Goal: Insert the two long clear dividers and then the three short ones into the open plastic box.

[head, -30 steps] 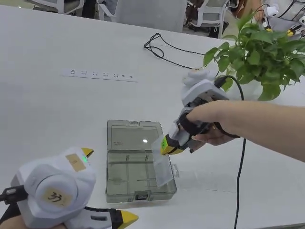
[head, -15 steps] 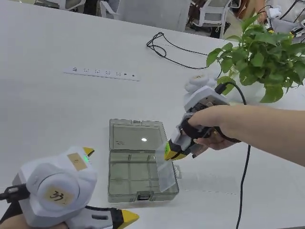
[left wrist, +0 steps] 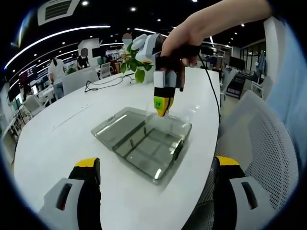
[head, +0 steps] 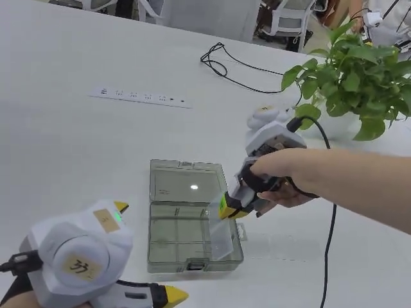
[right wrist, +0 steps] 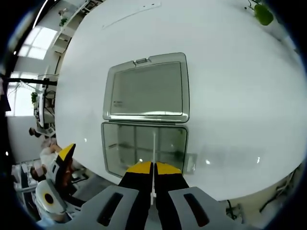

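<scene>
**A:** One wide white tabletop (head: 77,147). On it sits the smoky translucent plastic box (head: 167,264), laid open, with its flat lid (head: 186,183) swung away from the person and the tray nearest. How far along?

**B:** Early, I'd judge. Lines cross the tray floor, but through clear plastic I cannot tell slots from seated dividers. One piece is in hand and not yet seated. A faint clear patch (head: 286,247) lies on the table to the right of the box. It may be spare dividers; too faint to count.

**A:** Right side?

**B:** The grey, yellow-tipped right gripper (head: 230,208) is held in a hand (head: 282,173) reaching in from the right, forearm roughly level, nose tilted down toward the tray's right end. Its jaws are pinched onto a clear rectangular plastic divider (head: 221,237). The divider hangs from the tips over the tray's right part, lower edge close to the rim. Contact uncertain. The right gripper view shows it edge-on, square to the hinge line. Whether it is a long or a short one, I cannot say.

**A:** Left?

**B:** The left gripper (head: 146,251) is low, near the person, off the box's front-left. Its jaws are wide apart with nothing between them, and it points toward the box.
</scene>
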The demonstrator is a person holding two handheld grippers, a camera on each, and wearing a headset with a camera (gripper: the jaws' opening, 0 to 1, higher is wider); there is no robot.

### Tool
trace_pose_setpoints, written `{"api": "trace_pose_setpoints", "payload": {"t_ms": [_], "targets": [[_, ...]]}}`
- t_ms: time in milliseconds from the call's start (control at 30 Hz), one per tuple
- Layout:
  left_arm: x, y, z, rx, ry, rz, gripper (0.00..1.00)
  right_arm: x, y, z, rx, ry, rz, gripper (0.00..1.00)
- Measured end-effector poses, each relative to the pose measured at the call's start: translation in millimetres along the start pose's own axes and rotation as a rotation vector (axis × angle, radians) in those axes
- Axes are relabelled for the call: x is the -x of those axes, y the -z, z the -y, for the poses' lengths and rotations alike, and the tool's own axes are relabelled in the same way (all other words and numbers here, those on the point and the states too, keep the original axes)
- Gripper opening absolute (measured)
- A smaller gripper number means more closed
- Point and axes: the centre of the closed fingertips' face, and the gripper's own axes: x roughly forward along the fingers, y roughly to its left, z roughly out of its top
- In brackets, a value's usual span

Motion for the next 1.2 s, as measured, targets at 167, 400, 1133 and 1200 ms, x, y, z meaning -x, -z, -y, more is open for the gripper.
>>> {"api": "trace_pose_setpoints", "payload": {"t_ms": [167, 400, 1133, 1200], "targets": [[-0.2, 2.5, 0.0, 0.007, 0.001, -0.003, 1.00, -2.1, -1.9, 0.2, 0.006, 0.012, -0.005, 0.02], [-1.3, 4.2, -0.6, 0.010, 0.004, -0.005, 1.00, -5.2, 0.1, -1.6, 0.024, 0.028, -0.014, 0.02], [-3.3, 5.5, -2.2, 0.021, 0.012, -0.001, 0.99, -10.6, -0.5, 0.1, 0.042, 0.054, -0.023, 0.02], [-3.7, 5.9, -2.5, 0.020, 0.012, -0.002, 0.99, -11.4, -1.2, -0.6, 0.046, 0.059, -0.026, 0.02]]}}
